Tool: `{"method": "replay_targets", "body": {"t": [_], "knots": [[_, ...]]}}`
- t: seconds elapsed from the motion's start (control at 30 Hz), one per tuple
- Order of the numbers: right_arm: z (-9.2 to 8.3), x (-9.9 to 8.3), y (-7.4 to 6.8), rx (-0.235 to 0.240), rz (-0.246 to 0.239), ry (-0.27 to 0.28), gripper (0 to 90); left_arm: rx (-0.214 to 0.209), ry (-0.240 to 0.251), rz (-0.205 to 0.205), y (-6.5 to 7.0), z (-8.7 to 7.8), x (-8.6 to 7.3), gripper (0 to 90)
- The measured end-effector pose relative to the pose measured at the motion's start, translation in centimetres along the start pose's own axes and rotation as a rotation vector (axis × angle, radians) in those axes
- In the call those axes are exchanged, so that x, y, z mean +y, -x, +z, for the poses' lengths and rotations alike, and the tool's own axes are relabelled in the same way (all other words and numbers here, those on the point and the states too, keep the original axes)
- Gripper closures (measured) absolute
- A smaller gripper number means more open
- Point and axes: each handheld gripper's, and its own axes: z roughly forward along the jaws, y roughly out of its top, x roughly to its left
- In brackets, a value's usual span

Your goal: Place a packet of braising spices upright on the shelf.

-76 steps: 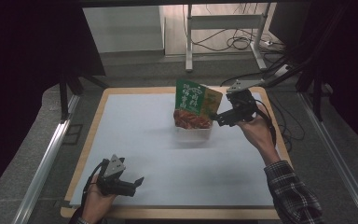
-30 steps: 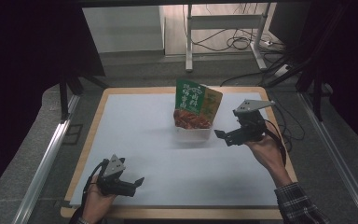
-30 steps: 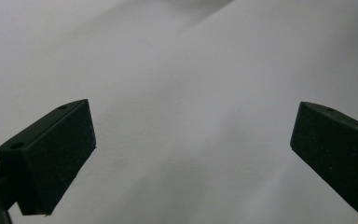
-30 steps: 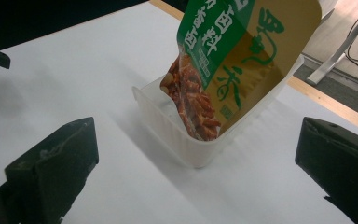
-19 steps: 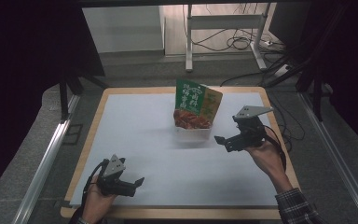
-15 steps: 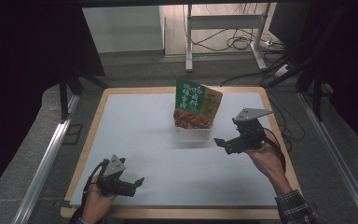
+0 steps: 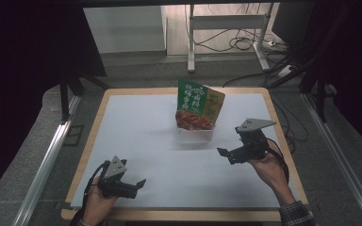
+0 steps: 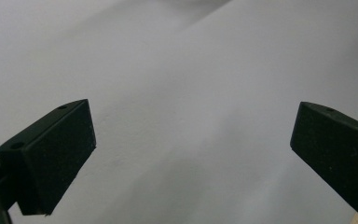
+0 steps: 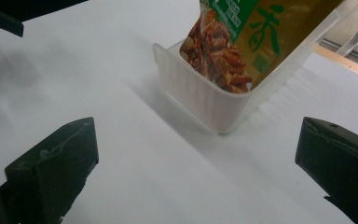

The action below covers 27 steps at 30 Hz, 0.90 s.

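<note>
White sheet over a wood-edged bench [image 7: 169,122], dark curtains on both sides, cables on the floor beyond. At near left, left claw [image 7: 140,182] low over the sheet, jaws spread wide, nothing between them; same wide gap in the left gripper view, bare sheet beyond. Toward the far middle, a pale ribbed plastic tub [image 7: 195,134] standing upright, well apart from the left claw. Inside it, a green and gold snack packet [image 7: 199,106], leaning on the tub's wall and rising well above the rim; picture of reddish food on the lower front. Nothing else visible in the tub, though its floor stays hidden behind the packet. In the right gripper view, tub [image 9: 205,100] corner-on with the packet [image 9: 256,32] tilted toward the far side. At right, right claw [image 7: 224,154] near the tub but clear of it, jaws wide, pointing toward it, empty. Likely light, both of them: thin tub walls apt to flex under a squeeze, packet film smooth, slippery, crinkly, soft rather than stiff. Best hold probably on the packet's top seam for lifting it out, or across one tub wall at the rim for moving both; gentle pinch advised, given the risk of tipping with the top-heavy lean.
</note>
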Motion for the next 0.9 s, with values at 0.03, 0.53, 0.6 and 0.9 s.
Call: {"method": "replay_targets", "body": {"t": [0.03,0.53,0.6,0.9], "knots": [[-0.1,-0.2,0.0,-0.003,0.001,-0.002,0.0,0.0,0.0,0.0,0.0,0.0,0.0,0.0],[-1.6,-2.1,-0.8,-0.021,0.009,0.006,0.0,-0.002,-0.002,0.0,0.1,0.0,0.0,0.0],[-1.9,-2.5,-0.9,-0.024,0.011,0.01,0.0,0.0,0.0,-0.002,0.1,0.0,0.0,0.0],[-3.0,-4.3,-1.1,-0.05,0.02,0.023,0.0,0.004,-0.009,0.009,0.2,0.1,0.0,0.0]]}}
